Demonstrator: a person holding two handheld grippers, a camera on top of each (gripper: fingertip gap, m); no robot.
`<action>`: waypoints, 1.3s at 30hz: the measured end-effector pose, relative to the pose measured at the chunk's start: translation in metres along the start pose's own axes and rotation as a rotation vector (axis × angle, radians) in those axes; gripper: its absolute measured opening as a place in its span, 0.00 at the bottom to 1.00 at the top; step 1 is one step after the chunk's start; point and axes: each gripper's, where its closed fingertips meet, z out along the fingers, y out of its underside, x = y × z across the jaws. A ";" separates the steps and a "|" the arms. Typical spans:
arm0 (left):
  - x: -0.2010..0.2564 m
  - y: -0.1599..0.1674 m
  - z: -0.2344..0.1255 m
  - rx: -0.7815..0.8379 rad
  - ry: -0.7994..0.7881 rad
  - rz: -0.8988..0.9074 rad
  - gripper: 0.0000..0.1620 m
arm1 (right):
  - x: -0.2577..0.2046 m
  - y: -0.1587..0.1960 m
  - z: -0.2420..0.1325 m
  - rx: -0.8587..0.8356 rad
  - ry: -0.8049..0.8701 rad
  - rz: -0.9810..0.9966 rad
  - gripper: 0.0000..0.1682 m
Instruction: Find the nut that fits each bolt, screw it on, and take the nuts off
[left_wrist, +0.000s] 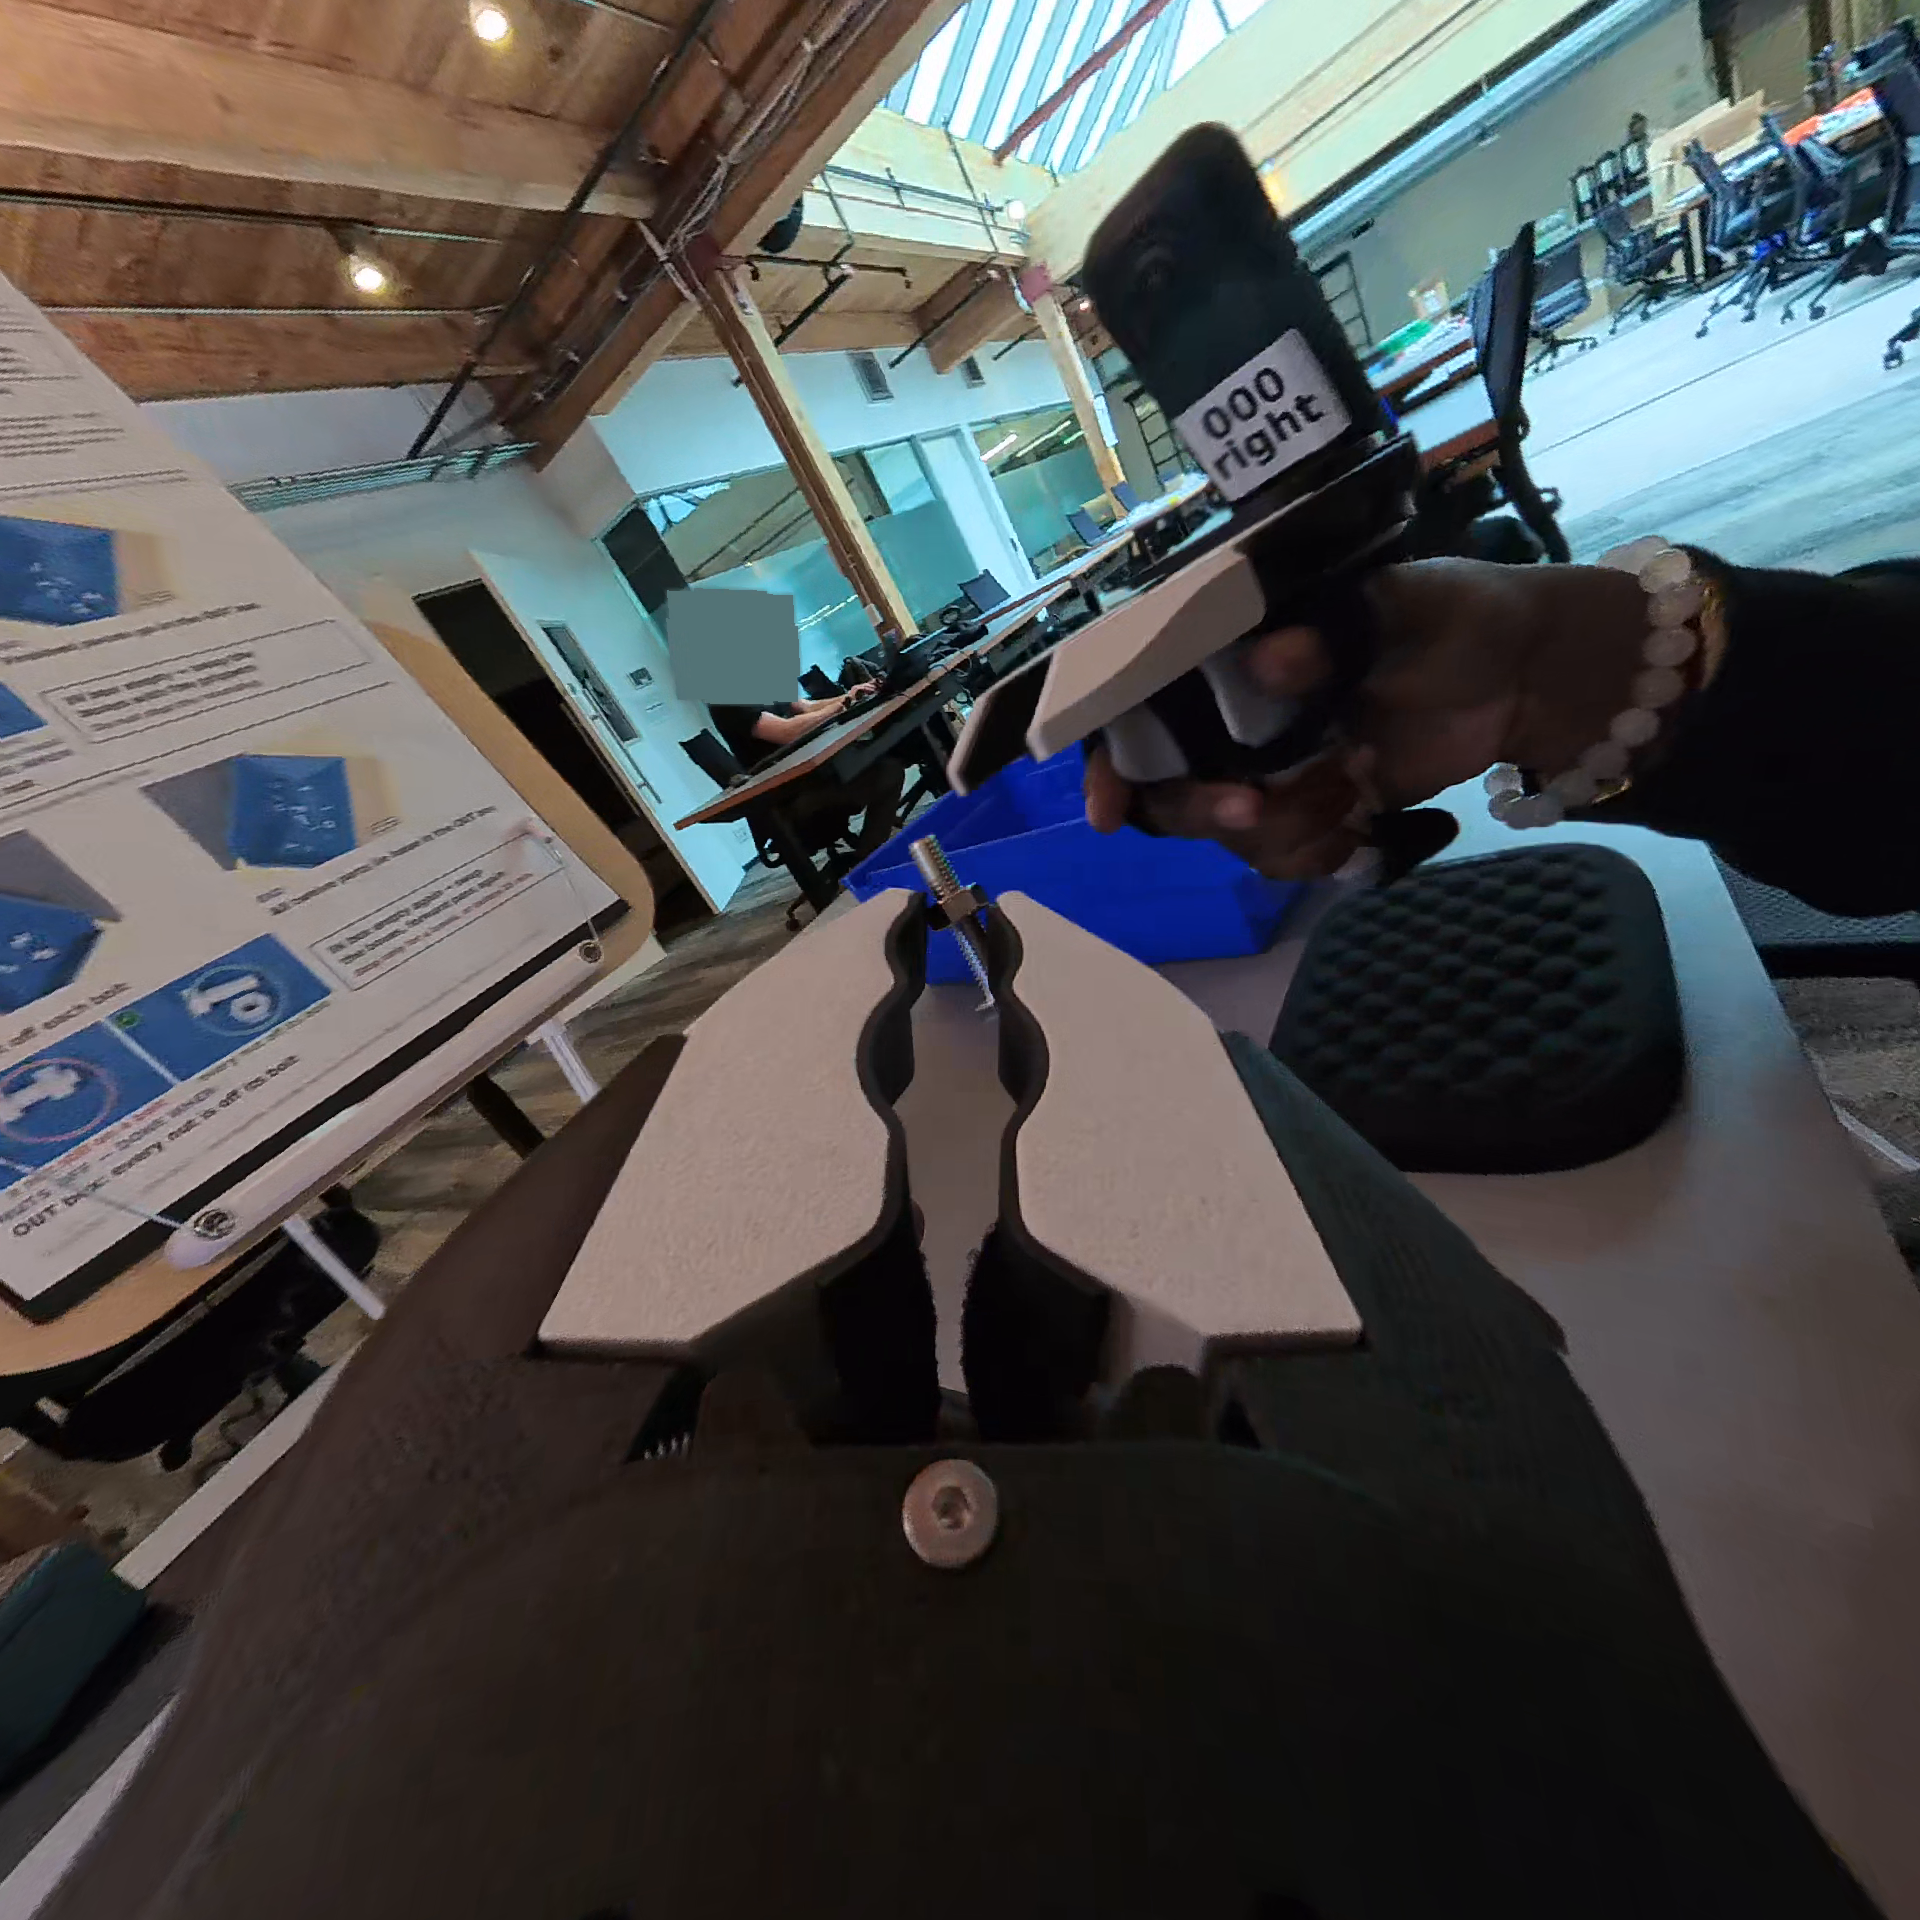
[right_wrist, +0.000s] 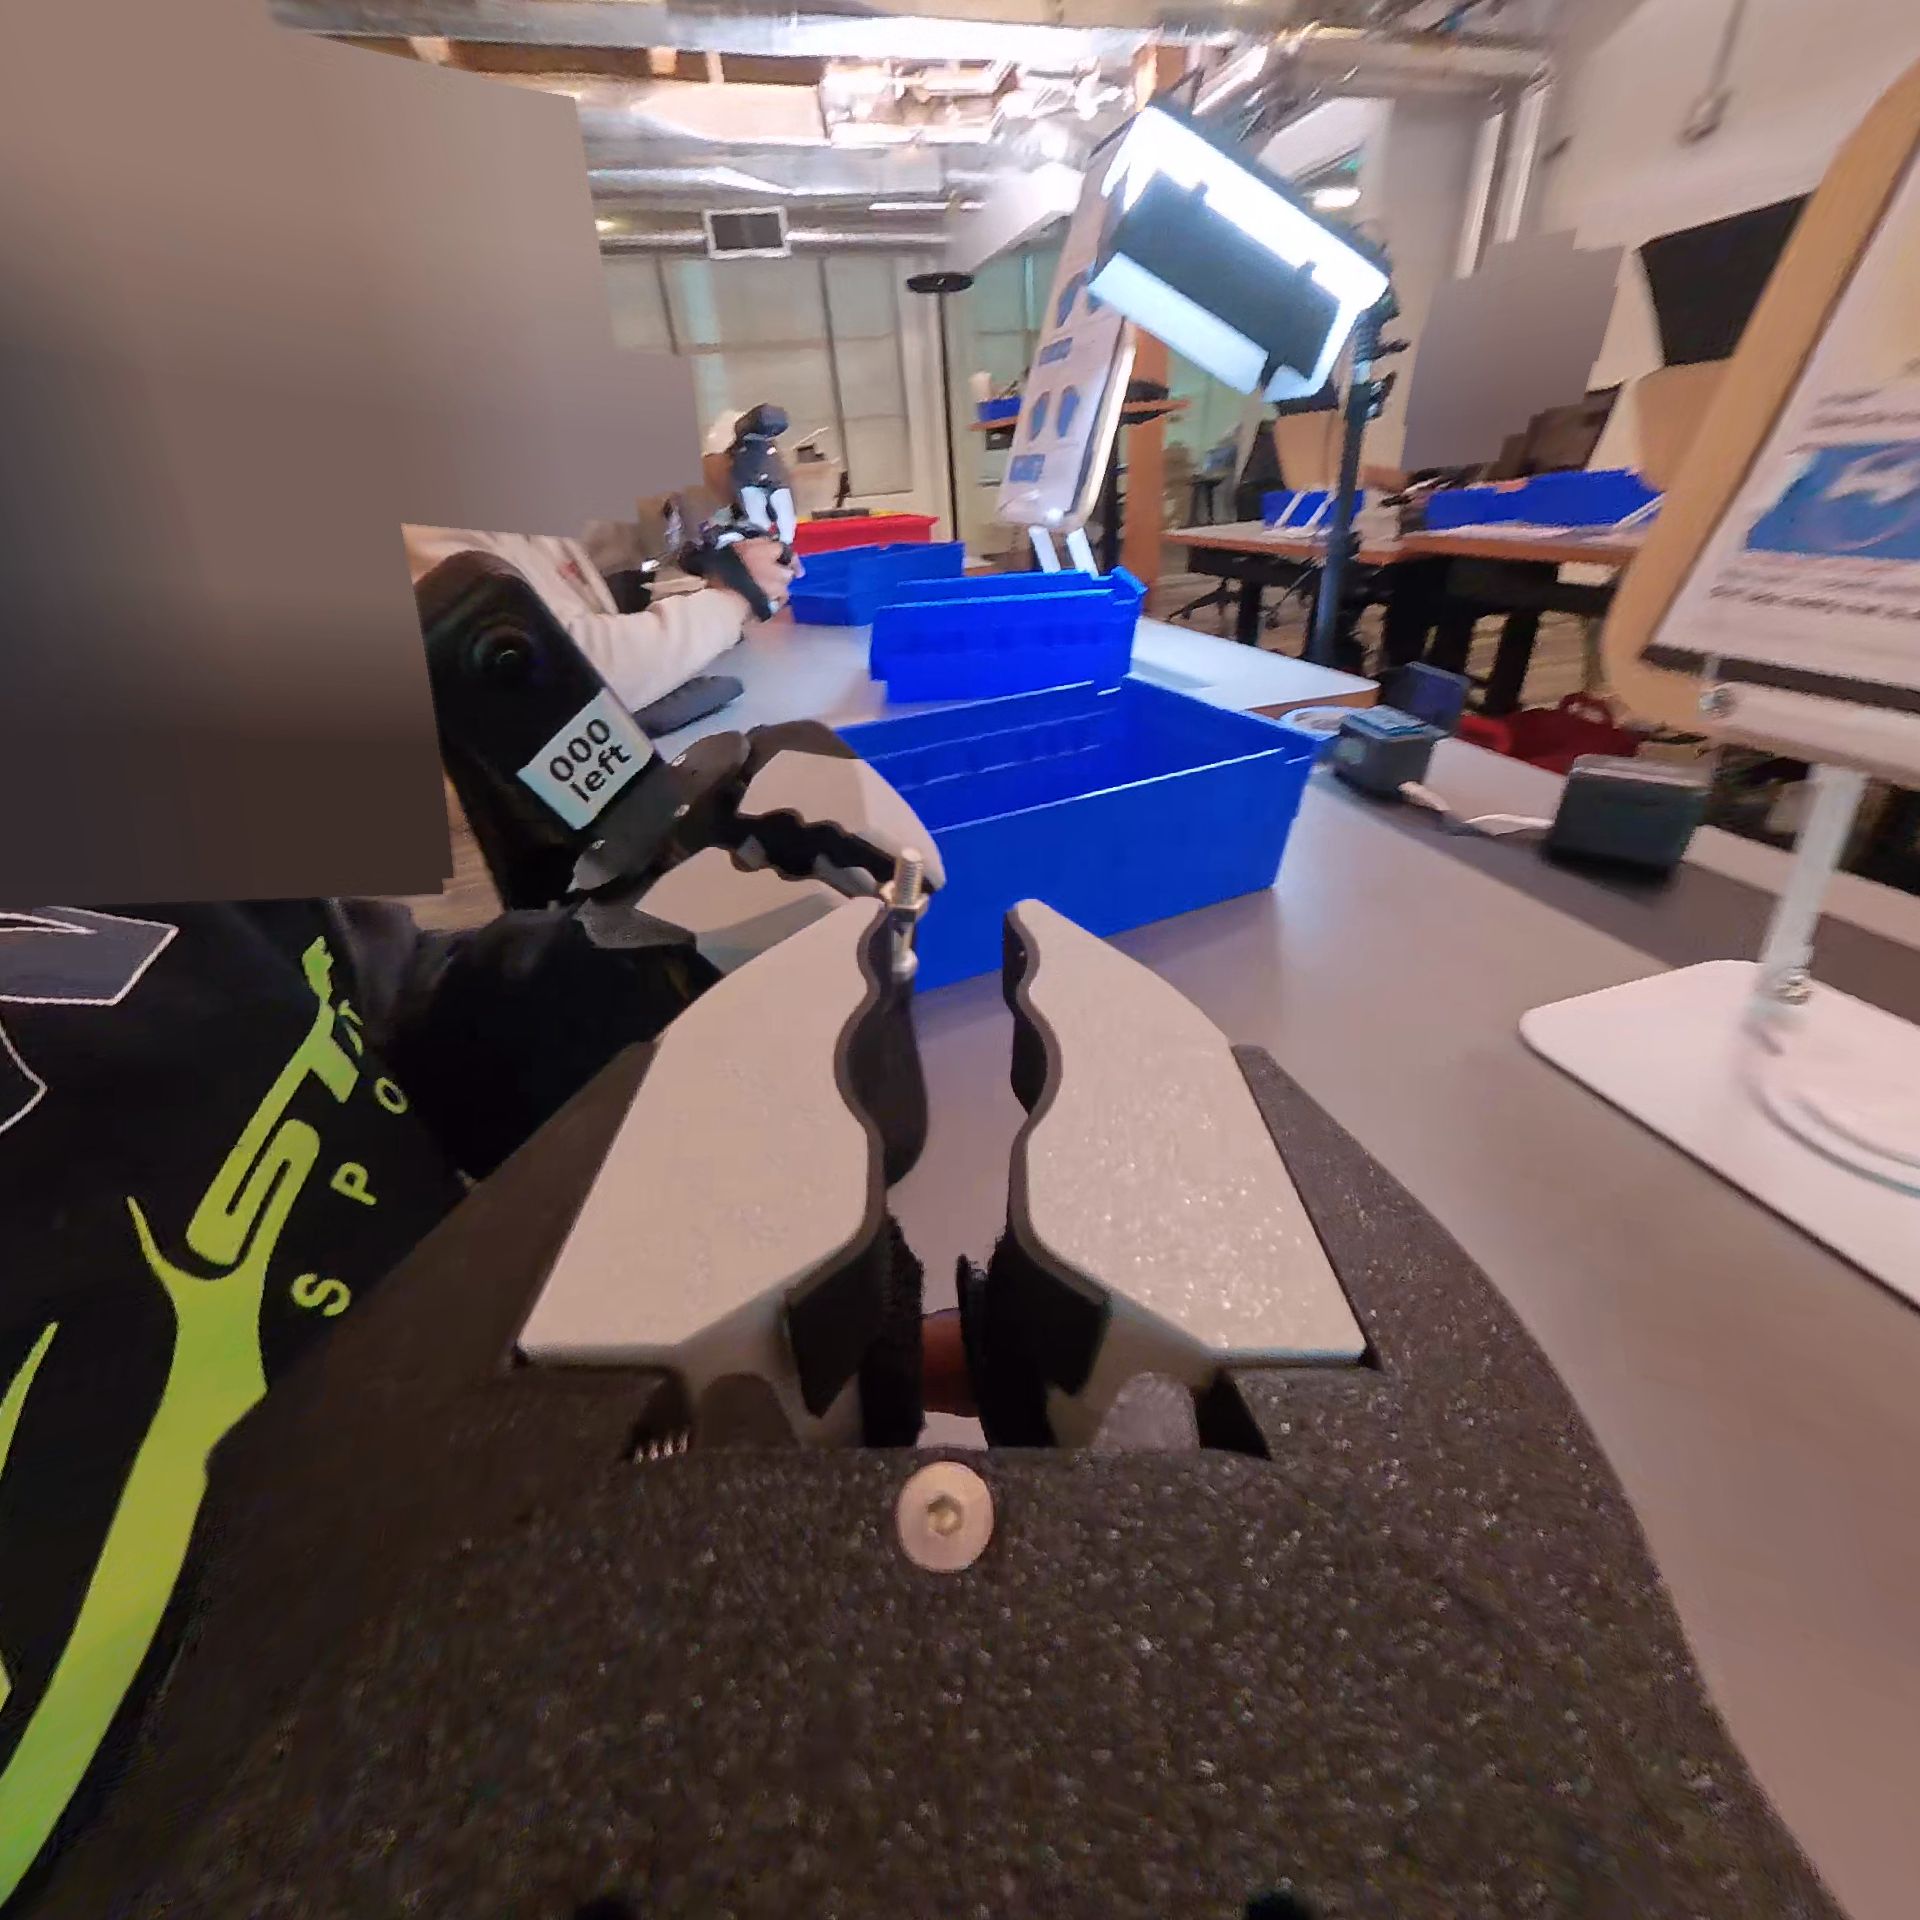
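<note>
My left gripper is shut on a small silver bolt at its fingertips. The bolt's threaded end points up, and a nut sits on it just above the pads. My right gripper is open and empty, with a clear gap between its fingers. In the right wrist view the bolt, held by the left gripper, stands just beside my right gripper's left fingertip. In the left wrist view the right gripper hovers above and to the right of the bolt, held by a hand.
A blue bin stands on the grey table just beyond both grippers, with more blue bins behind it. A black padded rest lies to the right. An instruction board on a white stand stands at the side. People work at other tables. Both grippers' tips are close together, under 4 cm apart.
</note>
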 end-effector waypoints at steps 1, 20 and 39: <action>0.003 0.001 0.001 -0.001 0.004 0.008 0.07 | -0.003 0.004 0.004 -0.010 -0.019 0.010 0.12; 0.027 0.029 0.014 -0.137 0.107 -0.150 0.16 | -0.006 0.016 0.011 -0.073 -0.037 -0.020 0.03; 0.040 0.039 0.022 -0.207 0.205 -0.337 0.07 | -0.009 0.021 0.010 -0.109 -0.050 -0.062 0.03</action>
